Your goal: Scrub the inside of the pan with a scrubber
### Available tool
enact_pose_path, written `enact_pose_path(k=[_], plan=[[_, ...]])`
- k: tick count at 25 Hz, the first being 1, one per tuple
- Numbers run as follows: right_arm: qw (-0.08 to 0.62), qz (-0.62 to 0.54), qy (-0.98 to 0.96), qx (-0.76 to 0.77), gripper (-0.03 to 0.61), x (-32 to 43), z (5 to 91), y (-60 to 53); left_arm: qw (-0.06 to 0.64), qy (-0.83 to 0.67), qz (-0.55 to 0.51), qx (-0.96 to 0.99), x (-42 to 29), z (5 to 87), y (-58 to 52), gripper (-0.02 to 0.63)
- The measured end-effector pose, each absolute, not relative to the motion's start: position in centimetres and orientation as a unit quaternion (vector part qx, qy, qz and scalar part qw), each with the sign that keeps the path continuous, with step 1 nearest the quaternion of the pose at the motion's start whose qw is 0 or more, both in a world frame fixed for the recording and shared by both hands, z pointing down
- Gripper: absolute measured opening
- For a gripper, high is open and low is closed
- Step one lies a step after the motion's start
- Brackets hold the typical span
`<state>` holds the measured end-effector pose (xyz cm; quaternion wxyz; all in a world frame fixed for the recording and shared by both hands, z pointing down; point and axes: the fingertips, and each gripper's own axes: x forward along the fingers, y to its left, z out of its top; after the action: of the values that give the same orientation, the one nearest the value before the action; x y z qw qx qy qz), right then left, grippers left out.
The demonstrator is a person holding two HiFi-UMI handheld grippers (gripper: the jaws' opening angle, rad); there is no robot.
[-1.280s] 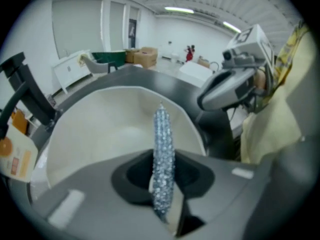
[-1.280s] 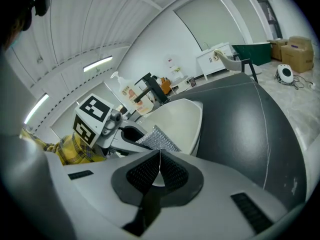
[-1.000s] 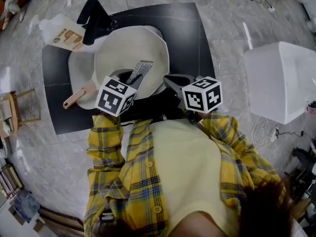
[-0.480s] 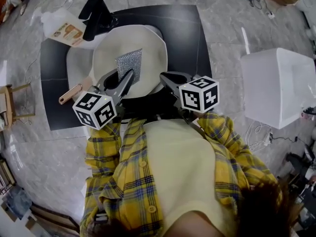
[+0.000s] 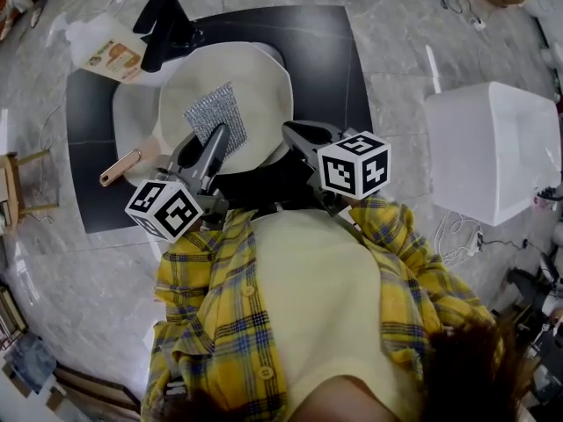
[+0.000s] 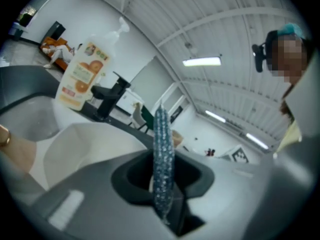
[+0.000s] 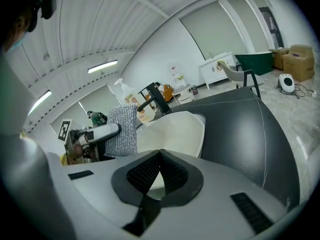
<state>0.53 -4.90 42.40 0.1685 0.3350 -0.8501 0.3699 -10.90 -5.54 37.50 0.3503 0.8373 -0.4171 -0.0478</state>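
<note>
L gripper (image 5: 215, 137) has its fingers clamped on the scrubber (image 5: 214, 112). In the L gripper view the silver mesh stands edge-on, pinched between the dark pads (image 6: 134, 176) and rising straight up above them. From the head view the scrubber lies flat-ish over the inside of the pan (image 5: 255, 82), a bit toward 7 o'clock of the pan's centre. Can't tell if the mesh actually touches the pan floor.

The pan is cream, on the black desk (image 5: 325, 51). Its handle (image 5: 123, 167) runs out toward 8 o'clock and ends in a copper tip.

R gripper (image 5: 295, 133) sits at the pan's rim, approx 4 o'clock. In the R gripper view its fingers are together, tips meeting in a V w/ nothing seen between them. The cream pan wall (image 7: 187, 129) shows just beyond. Can't tell if the tips touch the rim.

The same view shows the L gripper (image 7: 97, 132) across the pan at 9 o'clock, w/ the scrubber (image 7: 123, 129) hanging from it as a grey rectangle.

A black faucet (image 5: 163, 25) stands at 11 o'clock of the pan, w/ a soap bottle (image 5: 110, 53) just beside it at 10 o'clock. A white box (image 5: 493, 148) sits on the floor well apart, at 3 o'clock. The person's yellow plaid shirt (image 5: 211, 323) fills the lower part of the head view.
</note>
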Motion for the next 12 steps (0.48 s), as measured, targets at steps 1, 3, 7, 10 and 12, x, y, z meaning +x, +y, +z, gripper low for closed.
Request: enact_pose_path(k=[1,3,7,10,12], plan=[[0.167,0.369,-0.85,0.337,0.012,0.6,42.3,-5.0,0.356,-0.422,-0.043,0.833,-10.9,37.9,-5.4,0.089],[0.163,0.366,-0.851,0.34,0.012,0.7,42.1,-5.1,0.366,-0.429,-0.038,0.825,-10.8,38.4,-5.3,0.089],[0.161,0.36,-0.853,0.343,0.012,0.8,41.7,-5.4,0.38,-0.442,-0.033,0.812,-11.1,39.3,-5.1,0.089],[0.162,0.357,-0.853,0.344,0.012,0.7,41.7,-5.6,0.385,-0.449,-0.028,0.806,-11.3,39.8,-5.0,0.089],[0.16,0.359,-0.852,0.345,0.012,0.6,41.8,-5.6,0.386,-0.452,-0.026,0.804,-11.4,39.9,-5.0,0.089]])
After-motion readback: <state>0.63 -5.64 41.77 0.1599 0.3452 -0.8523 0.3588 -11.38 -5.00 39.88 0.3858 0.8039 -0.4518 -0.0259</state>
